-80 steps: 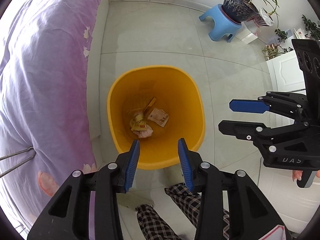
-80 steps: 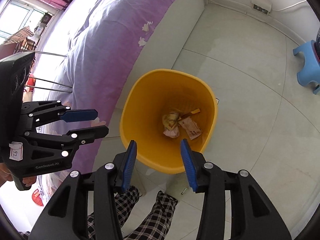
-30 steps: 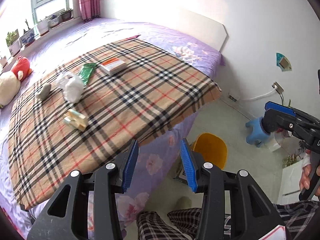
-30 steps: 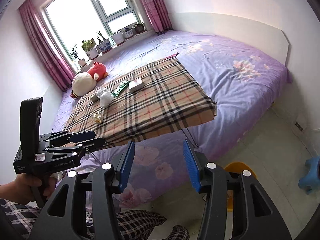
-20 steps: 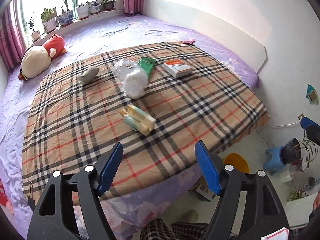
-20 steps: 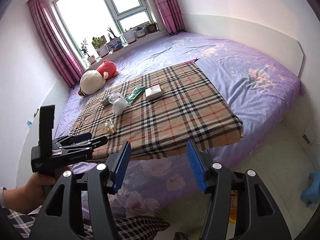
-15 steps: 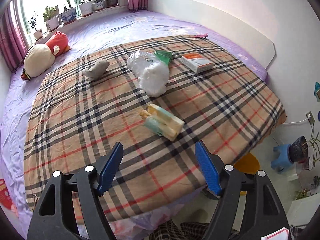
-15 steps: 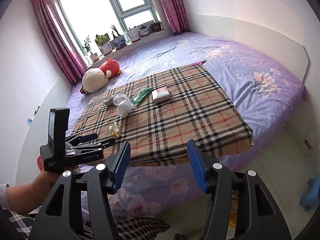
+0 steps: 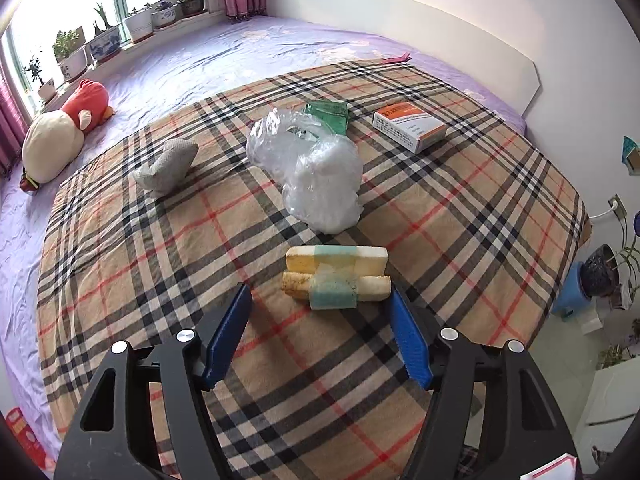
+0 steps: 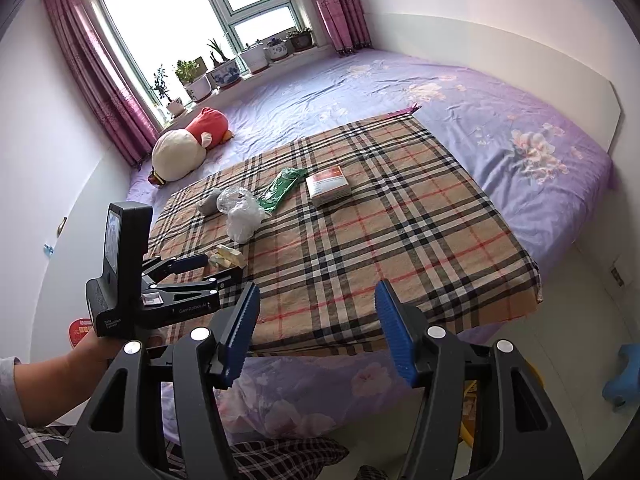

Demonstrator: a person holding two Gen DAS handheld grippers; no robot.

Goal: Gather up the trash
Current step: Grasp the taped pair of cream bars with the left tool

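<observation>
Left wrist view, left to right: plush toy (image 9: 60,128) on the purple bed (image 9: 208,60), then the plaid cloth (image 9: 160,248) with the trash on it. Grey crumpled wad (image 9: 166,165) far left, clear plastic bag (image 9: 316,168) mid, green wrapper (image 9: 326,114) behind the bag, white-and-orange box (image 9: 410,126) to the right. Taped foam pieces (image 9: 336,276) lie just ahead of the left gripper (image 9: 320,304); its jaws stand apart, have just been closing a little, nothing between them, right pad near the foam's end, contact unclear. Blue stool (image 9: 570,292) with a plant pot (image 9: 600,270) on the floor, far right.

Right wrist view: a hand (image 10: 92,346) holds the left gripper over the cloth's near-left corner. Right gripper (image 10: 316,308) hangs off the bed's edge, jaws apart, empty.
</observation>
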